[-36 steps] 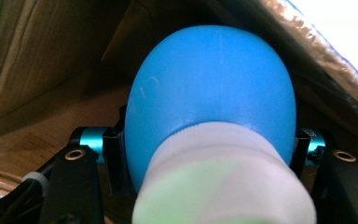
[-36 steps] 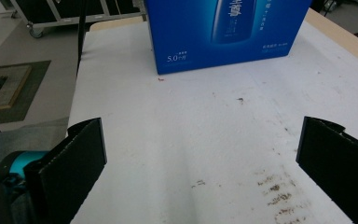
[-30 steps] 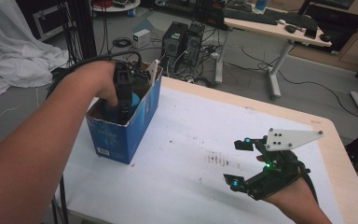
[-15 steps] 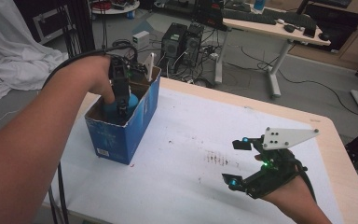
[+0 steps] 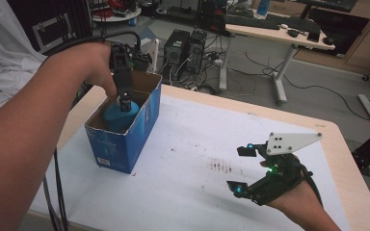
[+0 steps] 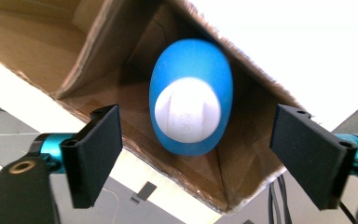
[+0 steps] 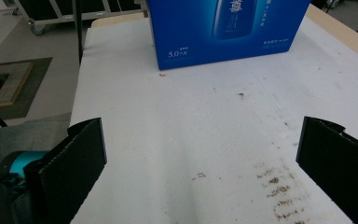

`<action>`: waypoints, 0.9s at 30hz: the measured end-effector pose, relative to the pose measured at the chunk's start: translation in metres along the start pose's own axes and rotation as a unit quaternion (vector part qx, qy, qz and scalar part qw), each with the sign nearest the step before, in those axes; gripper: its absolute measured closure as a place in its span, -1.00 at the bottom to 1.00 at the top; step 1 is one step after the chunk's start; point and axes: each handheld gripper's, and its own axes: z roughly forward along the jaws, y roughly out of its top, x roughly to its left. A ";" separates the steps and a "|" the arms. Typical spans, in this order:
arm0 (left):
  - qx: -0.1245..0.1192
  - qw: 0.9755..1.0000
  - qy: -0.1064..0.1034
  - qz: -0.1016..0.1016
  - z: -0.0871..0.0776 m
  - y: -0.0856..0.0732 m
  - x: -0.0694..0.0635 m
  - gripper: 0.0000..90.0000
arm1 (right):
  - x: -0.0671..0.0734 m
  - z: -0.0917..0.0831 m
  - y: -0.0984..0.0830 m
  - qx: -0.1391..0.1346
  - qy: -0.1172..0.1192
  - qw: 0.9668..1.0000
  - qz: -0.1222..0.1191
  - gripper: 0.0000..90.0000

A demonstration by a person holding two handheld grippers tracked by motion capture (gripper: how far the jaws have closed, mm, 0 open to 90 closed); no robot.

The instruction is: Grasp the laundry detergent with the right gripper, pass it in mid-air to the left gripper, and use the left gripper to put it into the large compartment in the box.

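Over on the left, the left gripper [image 5: 124,98] hangs above the open blue cardboard box [image 5: 144,126], and its jaws have just been opening. In the left gripper view they stand wide, pads clear of the smooth, rounded blue plastic bottle with the white cap [image 6: 191,109], which stands upright inside the box's raw brown walls, cap up. By the look of it the drop-off is done: the bottle is in, released, and what is left is lifting that hand clear. Across the white, stained table cover [image 5: 207,144], the right gripper [image 5: 243,168] waits near the right edge, jaws spread wide and holding nothing, aimed at the glossy printed side of the box.
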 end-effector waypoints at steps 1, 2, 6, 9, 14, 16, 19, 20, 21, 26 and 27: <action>-0.001 1.000 0.001 0.003 -0.004 0.002 -0.002 -0.63 | 0.000 -0.001 0.000 0.000 0.000 1.000 -0.001 -0.99; -0.003 1.000 0.003 0.007 -0.007 0.003 -0.004 -0.63 | 0.000 -0.002 0.001 0.000 0.000 1.000 -0.002 -0.99; -0.011 1.000 0.000 0.025 -0.017 0.011 -0.014 -0.68 | -0.002 -0.007 0.004 0.012 -0.002 1.000 -0.002 -0.99; -0.018 0.999 -0.011 0.049 -0.022 0.020 -0.024 -0.74 | -0.006 -0.013 0.008 0.033 -0.002 0.999 -0.004 -0.99; -0.024 0.996 -0.017 0.083 -0.026 0.035 -0.040 -0.78 | -0.012 -0.023 0.015 0.068 -0.001 0.998 -0.007 -0.99; -0.022 0.995 -0.023 0.096 -0.027 0.041 -0.044 -0.78 | -0.015 -0.028 0.018 0.086 0.001 0.996 -0.011 -0.99; -0.022 0.993 -0.031 0.115 -0.024 0.049 -0.052 -0.80 | -0.019 -0.038 0.024 0.116 0.000 0.993 -0.023 -0.99; -0.019 0.992 -0.032 0.120 -0.022 0.051 -0.054 -0.83 | -0.020 -0.042 0.027 0.128 -0.002 0.991 -0.028 -0.99; -0.013 0.991 -0.037 0.126 -0.020 0.054 -0.057 -0.84 | -0.020 -0.045 0.029 0.134 -0.003 0.990 -0.031 -0.99; -0.008 0.987 -0.055 0.151 -0.011 0.064 -0.065 -0.89 | -0.024 -0.057 0.040 0.183 -0.004 0.982 -0.043 -0.99; -0.007 0.986 -0.059 0.156 -0.009 0.066 -0.067 -0.90 | -0.025 -0.059 0.043 0.199 -0.005 0.979 -0.046 -0.99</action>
